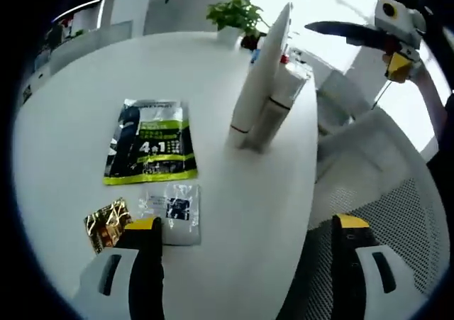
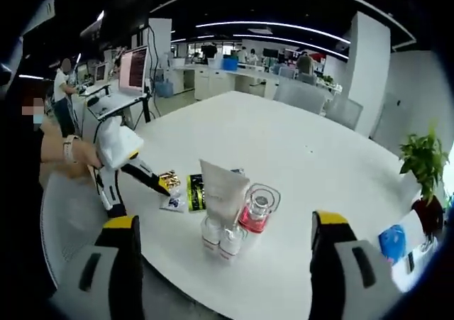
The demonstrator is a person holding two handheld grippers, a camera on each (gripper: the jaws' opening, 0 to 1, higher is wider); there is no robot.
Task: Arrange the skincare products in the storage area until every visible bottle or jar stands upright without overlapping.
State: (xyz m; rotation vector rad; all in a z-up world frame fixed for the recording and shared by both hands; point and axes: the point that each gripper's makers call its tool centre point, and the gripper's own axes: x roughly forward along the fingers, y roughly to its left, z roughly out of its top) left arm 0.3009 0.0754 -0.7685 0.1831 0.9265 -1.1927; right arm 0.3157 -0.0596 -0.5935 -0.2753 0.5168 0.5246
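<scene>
Tubes (image 2: 221,192) and a pink-based bottle (image 2: 257,210) stand upright, touching, mid-table at twelve o'clock of the right gripper (image 2: 220,263); sachets (image 1: 150,141) lie flat; both grippers, left gripper (image 1: 248,263) included, gape empty.

A potted plant (image 1: 237,15) and mesh chair (image 1: 383,192) flank the white table (image 1: 71,107).

The table (image 1: 269,213) between the fingers looked smooth, matt white. Just past the left finger lay a crinkled gold foil sachet (image 1: 106,224), a clear plastic sachet (image 1: 174,208) and a glossy printed pouch (image 1: 150,142). Ahead stood smooth white plastic tubes (image 1: 266,86); the pink bottle (image 2: 257,210) looked clear and glassy.
</scene>
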